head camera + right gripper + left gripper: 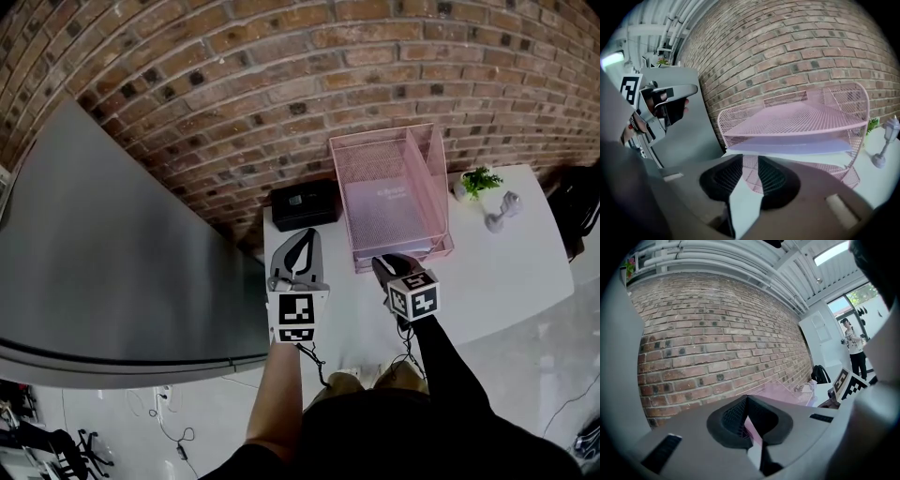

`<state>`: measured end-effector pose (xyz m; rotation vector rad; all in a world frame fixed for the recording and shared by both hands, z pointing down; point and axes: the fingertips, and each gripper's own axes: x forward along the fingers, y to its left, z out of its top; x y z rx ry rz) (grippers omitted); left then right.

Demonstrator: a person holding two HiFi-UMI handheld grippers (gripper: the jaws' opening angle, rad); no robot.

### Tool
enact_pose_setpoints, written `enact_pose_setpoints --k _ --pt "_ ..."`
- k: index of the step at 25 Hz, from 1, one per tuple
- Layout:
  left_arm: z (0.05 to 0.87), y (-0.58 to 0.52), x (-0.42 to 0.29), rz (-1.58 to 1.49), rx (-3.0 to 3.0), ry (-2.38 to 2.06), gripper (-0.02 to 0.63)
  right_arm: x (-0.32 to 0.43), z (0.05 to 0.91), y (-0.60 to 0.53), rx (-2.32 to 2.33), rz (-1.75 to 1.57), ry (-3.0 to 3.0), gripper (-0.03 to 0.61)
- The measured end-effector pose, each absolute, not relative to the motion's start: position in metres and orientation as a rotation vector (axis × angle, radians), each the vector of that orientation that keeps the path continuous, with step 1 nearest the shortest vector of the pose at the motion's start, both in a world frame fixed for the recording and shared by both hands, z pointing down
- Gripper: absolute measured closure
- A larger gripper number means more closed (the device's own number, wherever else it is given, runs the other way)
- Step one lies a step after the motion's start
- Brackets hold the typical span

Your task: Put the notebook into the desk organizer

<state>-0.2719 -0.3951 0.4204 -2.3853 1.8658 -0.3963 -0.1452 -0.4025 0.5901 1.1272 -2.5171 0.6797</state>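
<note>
White table against a brick wall, catalogued from your head view with 12 o'clock toward the wall. Pink mesh desk organizer: stands at 1 o'clock, back to the bricks, open front facing you. Notebook: lavender, lying flat inside the organizer on a shelf under the pink top shelf, its near edge at the open front; neither of your grippers touches it. Your right gripper: at 6 o'clock of the organizer, just before its front edge and pointing at it. Your right gripper view shows its jaws a narrow way apart, with only mesh and table top in the gap, so it holds nothing. Your left gripper: at 9 o'clock of the right one, near it, over the left part of the table. Your left gripper view shows its jaw tips meeting, closed on nothing, aimed at the brick wall with the organizer off at 3 o'clock. Black box: at 12 o'clock of the left gripper, by the wall, just beside the organizer's left side. Small potted plant and grey ornament: at 3 o'clock of the organizer, the ornament nearer you. Grey cabinet: fills 9 o'clock, beside the table.
</note>
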Motion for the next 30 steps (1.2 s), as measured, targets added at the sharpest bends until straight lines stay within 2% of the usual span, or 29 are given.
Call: enact_pose_setpoints --k 30 --pt "0.434 -0.431 -0.278 -0.448 -2.387 1.899 0.606 -0.147 0.609 -0.439 1.157 0.703 -2.473 0.472"
